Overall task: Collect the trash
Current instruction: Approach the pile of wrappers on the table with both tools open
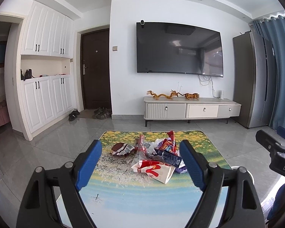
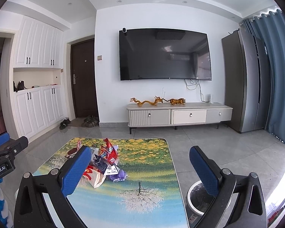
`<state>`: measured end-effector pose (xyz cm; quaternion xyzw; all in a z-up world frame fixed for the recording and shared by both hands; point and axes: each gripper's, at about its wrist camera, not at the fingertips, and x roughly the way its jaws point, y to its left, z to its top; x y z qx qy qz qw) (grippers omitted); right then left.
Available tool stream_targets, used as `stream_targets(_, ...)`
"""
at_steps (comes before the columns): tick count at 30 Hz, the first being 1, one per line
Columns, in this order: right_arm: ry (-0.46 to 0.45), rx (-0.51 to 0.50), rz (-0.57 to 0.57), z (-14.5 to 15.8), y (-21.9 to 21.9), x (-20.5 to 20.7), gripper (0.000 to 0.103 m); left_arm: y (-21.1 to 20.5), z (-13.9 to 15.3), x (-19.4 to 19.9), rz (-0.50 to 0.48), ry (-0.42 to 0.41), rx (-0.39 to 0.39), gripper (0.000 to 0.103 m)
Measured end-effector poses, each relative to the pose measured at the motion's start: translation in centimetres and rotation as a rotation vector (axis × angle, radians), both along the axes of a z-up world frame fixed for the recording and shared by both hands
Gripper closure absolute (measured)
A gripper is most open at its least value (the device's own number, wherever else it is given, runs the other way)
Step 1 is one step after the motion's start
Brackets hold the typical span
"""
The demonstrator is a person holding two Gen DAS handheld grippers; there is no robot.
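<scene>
A heap of snack wrappers (image 1: pixel 153 154) lies on the low table (image 1: pixel 123 195) with a painted landscape top. It holds a white-and-red paper bag (image 1: pixel 157 171), a brown-and-white packet (image 1: pixel 122 149), a red wrapper (image 1: pixel 169 142) and a dark blue pack (image 1: pixel 170 156). My left gripper (image 1: pixel 140 163) is open, its blue fingers either side of the heap and nearer than it. My right gripper (image 2: pixel 140 168) is open too, to the right of the same wrappers (image 2: pixel 104 161). A round bin (image 2: pixel 197 199) with a clear liner stands on the floor beside the table, partly behind my right finger (image 2: pixel 205 172).
A TV stand (image 2: pixel 180 114) with golden figurines sits under a wall TV (image 2: pixel 165 54). A grey fridge (image 2: pixel 245 79) and blue curtain (image 2: pixel 275 76) fill the right. White cabinets (image 1: pixel 45 87), a dark door (image 1: pixel 96 68) and shoes (image 1: pixel 102 113) are at the left. Grey tiled floor surrounds the table.
</scene>
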<state>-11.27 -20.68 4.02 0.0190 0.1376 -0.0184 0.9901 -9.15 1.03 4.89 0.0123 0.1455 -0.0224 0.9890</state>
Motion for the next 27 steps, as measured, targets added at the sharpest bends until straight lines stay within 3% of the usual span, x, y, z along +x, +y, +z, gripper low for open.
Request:
stream_targets(18, 0.059, 0.013, 0.013, -1.3, -0.3, 1.6, 0.000, -0.2, -1.5, 1.8, -0.006, 0.062, -0.006, 0.020)
stream_targets(27, 0.141, 0.039, 0.046, -3.1, -0.9, 4.3, 0.000, 2.4, -3.6, 4.8, -0.040, 0.130, -0.042, 0.020)
